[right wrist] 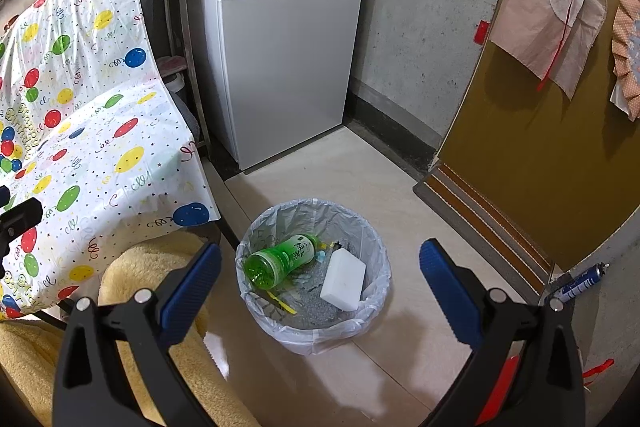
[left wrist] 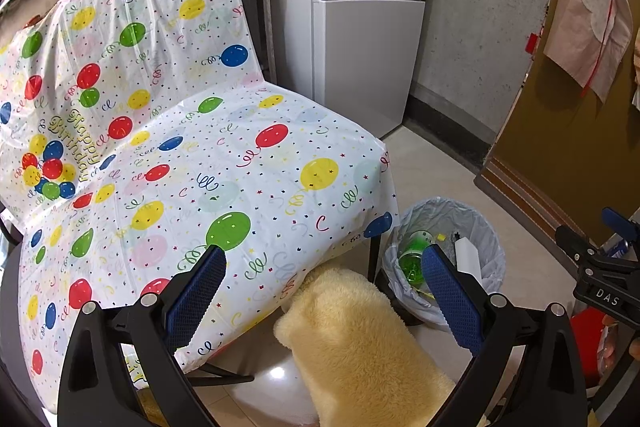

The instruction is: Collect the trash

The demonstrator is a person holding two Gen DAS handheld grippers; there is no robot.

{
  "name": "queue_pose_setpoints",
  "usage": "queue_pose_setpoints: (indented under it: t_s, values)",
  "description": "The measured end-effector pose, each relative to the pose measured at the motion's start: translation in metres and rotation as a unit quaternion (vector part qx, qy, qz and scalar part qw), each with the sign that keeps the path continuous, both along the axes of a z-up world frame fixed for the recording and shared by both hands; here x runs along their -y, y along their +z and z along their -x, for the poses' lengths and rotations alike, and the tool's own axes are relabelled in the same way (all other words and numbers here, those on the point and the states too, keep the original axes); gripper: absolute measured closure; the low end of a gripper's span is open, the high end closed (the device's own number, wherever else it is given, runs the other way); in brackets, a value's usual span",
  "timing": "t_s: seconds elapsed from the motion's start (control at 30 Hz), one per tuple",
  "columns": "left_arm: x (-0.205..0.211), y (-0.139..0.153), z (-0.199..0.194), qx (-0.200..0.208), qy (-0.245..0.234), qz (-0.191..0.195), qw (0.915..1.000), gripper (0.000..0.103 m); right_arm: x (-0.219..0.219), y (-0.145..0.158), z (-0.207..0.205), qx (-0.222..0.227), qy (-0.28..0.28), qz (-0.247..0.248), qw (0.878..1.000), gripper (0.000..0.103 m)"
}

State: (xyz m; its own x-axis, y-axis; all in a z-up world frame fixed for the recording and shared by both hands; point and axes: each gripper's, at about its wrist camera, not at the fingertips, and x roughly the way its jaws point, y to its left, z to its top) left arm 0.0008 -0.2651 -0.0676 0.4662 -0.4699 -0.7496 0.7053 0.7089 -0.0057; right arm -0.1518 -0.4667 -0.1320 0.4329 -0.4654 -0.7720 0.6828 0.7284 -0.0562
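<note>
Jaws wide apart and empty on both the left gripper (left wrist: pixel 324 263) and right gripper (right wrist: pixel 320 259), bin (right wrist: pixel 256 315) at 6 o'clock from the fridge (right wrist: pixel 288 59), holding a green bottle (right wrist: pixel 282 259) and white block (right wrist: pixel 343 279), small yellow bits underneath too tiny to identify, chair cover (left wrist: pixel 192 155) partly cut off.

The left gripper's blue fingers (left wrist: pixel 452 291) hide part of the bin (left wrist: pixel 486 227).

Glossy translucent green plastic bottle (right wrist: pixel 280 261); thin crinkled plastic bin liner (right wrist: pixel 372 247); matt white foam block (right wrist: pixel 343 279); fluffy yellow blanket (left wrist: pixel 360 347); glossy floor tiles (right wrist: pixel 360 167).
</note>
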Motion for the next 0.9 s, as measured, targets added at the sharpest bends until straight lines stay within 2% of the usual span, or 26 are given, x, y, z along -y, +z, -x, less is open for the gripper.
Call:
queue_pose_setpoints:
  t_s: [0.57,0.7,0.8,0.9]
  values:
    - [0.000,-0.001,0.003,0.005,-0.006,0.000,1.0000,0.006,0.001,-0.003,0.000,-0.001,-0.001,-0.003,1.000,0.006]
    - [-0.002,-0.005,-0.002,-0.009,-0.011,-0.001,0.9999,0.006,-0.001,-0.004,-0.003,-0.001,0.000,-0.004,1.000,0.006]
    - [-0.010,-0.012,-0.014,-0.019,0.004,-0.011,0.9997,0.006,-0.004,-0.004,-0.011,0.002,0.004,-0.009,1.000,0.006]
    - [-0.028,-0.017,-0.030,-0.024,0.026,-0.016,0.9992,0.006,-0.013,-0.010,-0.037,-0.005,0.035,-0.013,0.999,0.006]
